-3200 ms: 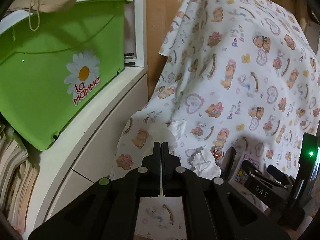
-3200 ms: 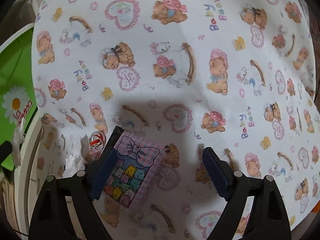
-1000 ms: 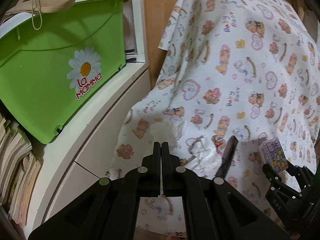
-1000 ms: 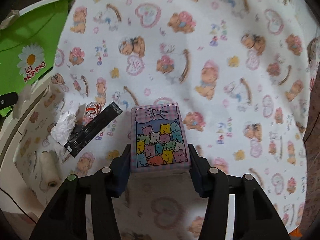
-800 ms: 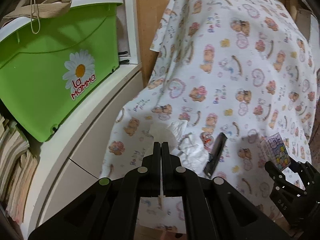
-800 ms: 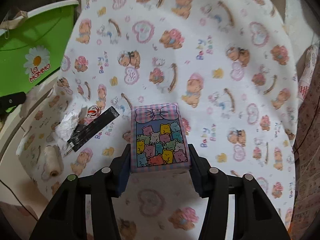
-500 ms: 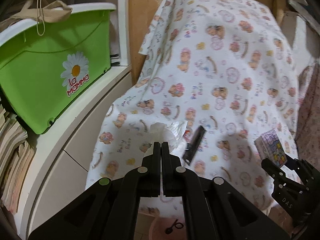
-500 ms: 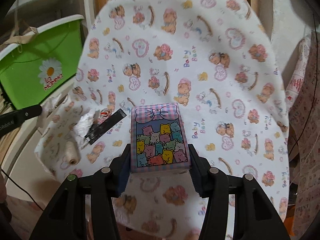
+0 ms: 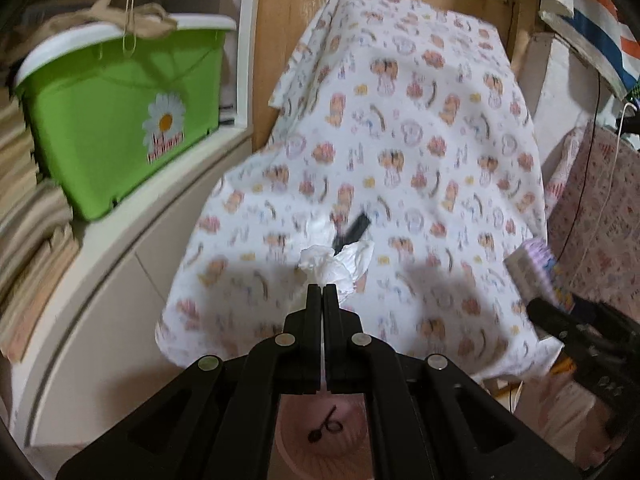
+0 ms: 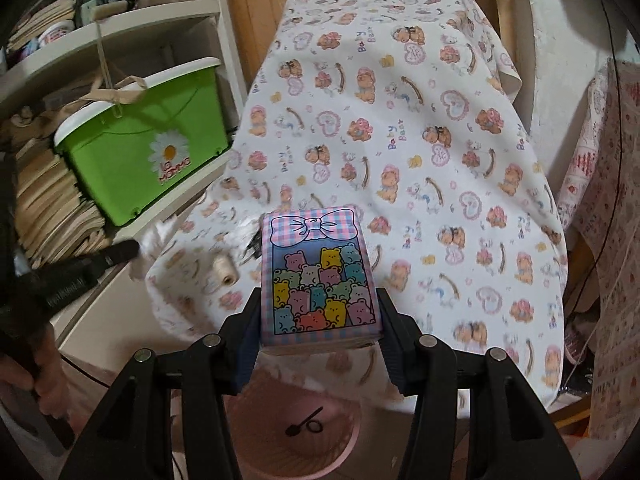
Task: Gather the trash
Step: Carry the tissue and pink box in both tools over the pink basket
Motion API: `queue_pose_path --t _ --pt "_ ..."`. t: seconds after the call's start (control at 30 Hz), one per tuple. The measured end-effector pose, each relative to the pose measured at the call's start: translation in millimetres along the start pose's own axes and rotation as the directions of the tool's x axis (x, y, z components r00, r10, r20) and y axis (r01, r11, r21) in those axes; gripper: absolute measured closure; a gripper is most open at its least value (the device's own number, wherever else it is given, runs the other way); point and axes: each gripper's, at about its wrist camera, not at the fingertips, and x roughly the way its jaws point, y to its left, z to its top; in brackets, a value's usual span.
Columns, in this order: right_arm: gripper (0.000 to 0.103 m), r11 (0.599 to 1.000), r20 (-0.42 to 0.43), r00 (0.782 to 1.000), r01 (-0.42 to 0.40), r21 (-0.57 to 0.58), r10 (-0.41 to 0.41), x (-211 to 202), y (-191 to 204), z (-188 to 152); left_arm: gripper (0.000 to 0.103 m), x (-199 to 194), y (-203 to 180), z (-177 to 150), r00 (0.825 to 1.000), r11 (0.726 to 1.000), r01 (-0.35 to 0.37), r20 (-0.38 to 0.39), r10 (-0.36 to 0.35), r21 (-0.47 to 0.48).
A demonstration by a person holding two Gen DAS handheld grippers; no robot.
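Note:
My left gripper (image 9: 322, 290) is shut on a crumpled white tissue (image 9: 332, 266), lifted off the bear-print tablecloth (image 9: 400, 140). In the right wrist view the same left gripper (image 10: 120, 252) shows at the left with the tissue (image 10: 156, 240) at its tip. My right gripper (image 10: 318, 320) is shut on a pink checked box with coloured bears (image 10: 318, 276), gripped by its two long sides. A pink bin (image 10: 354, 438) stands on the floor below both grippers, with a small black item (image 10: 304, 426) inside. A black wrapper (image 9: 352, 232) lies on the cloth.
A green tub with a daisy (image 10: 152, 148) sits on a white shelf at the left, beside stacked papers. A spool of cream thread (image 10: 224, 270) rests near the cloth's front corner. A person's hand (image 10: 40, 380) holds the left tool. Patterned fabric hangs at the right.
Both grippers have drawn back from the table with the tissue and the box still gripped. The table's front edge and the pink bin on the floor have come into view.

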Motion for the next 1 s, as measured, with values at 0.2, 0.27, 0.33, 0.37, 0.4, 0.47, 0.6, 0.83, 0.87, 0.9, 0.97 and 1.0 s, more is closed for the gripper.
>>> queue_pose_path --t 0.2,0.27,0.33,0.37,0.4,0.47,0.6,0.83,0.87,0.9,0.97,1.0 --pt "0.048 0.999 -0.041 0.999 -0.022 -0.041 0.021 -4 11 -16 0.102 16 -3 -16 0.997 1.000 -0.014 -0.071 0.014 0.010" --pt "0.048 0.998 -0.066 0.998 -0.028 -0.051 0.025 0 12 -20 0.102 25 -5 -23 0.993 1.000 0.000 -0.118 0.001 0.010" --pt "0.048 0.997 -0.116 0.992 -0.052 -0.051 0.046 8 12 -26 0.102 36 -4 -30 0.984 1.000 0.028 -0.174 -0.028 -0.003" --pt "0.048 0.997 -0.145 0.988 -0.064 -0.043 0.057 13 11 -28 0.102 42 -3 -33 0.978 0.999 0.042 -0.205 -0.045 -0.018" --pt "0.048 0.997 -0.175 0.982 -0.075 -0.031 0.068 19 9 -31 0.102 49 -2 -37 0.969 0.998 0.054 -0.240 -0.062 -0.038" --pt "0.048 0.996 -0.225 0.971 -0.084 -0.014 0.079 30 6 -37 0.102 60 1 -46 0.950 0.995 0.066 -0.302 -0.084 -0.068" --pt "0.048 0.996 -0.319 0.944 -0.092 0.001 0.087 51 3 -55 0.102 81 4 -67 0.906 0.992 0.075 -0.408 -0.109 -0.098" --pt "0.048 0.995 -0.422 0.904 -0.095 -0.041 0.069 86 6 -83 0.102 109 3 -93 0.856 0.996 0.049 -0.510 -0.081 -0.077" --pt "0.048 0.995 -0.438 0.897 -0.086 -0.051 0.055 93 7 -88 0.102 114 2 -98 0.846 0.996 0.047 -0.528 -0.078 -0.071" --pt "0.048 0.995 -0.448 0.893 -0.079 -0.059 0.044 97 8 -92 0.102 118 2 -101 0.840 0.997 0.041 -0.539 -0.068 -0.063" --pt "0.048 0.994 -0.473 0.881 -0.070 -0.082 0.023 108 10 -101 0.102 129 -2 -110 0.824 0.999 0.026 -0.565 -0.042 -0.036" --pt "0.048 0.993 -0.483 0.876 -0.060 -0.098 0.005 114 12 -106 0.102 135 -2 -114 0.816 0.999 0.020 -0.578 -0.033 -0.029"
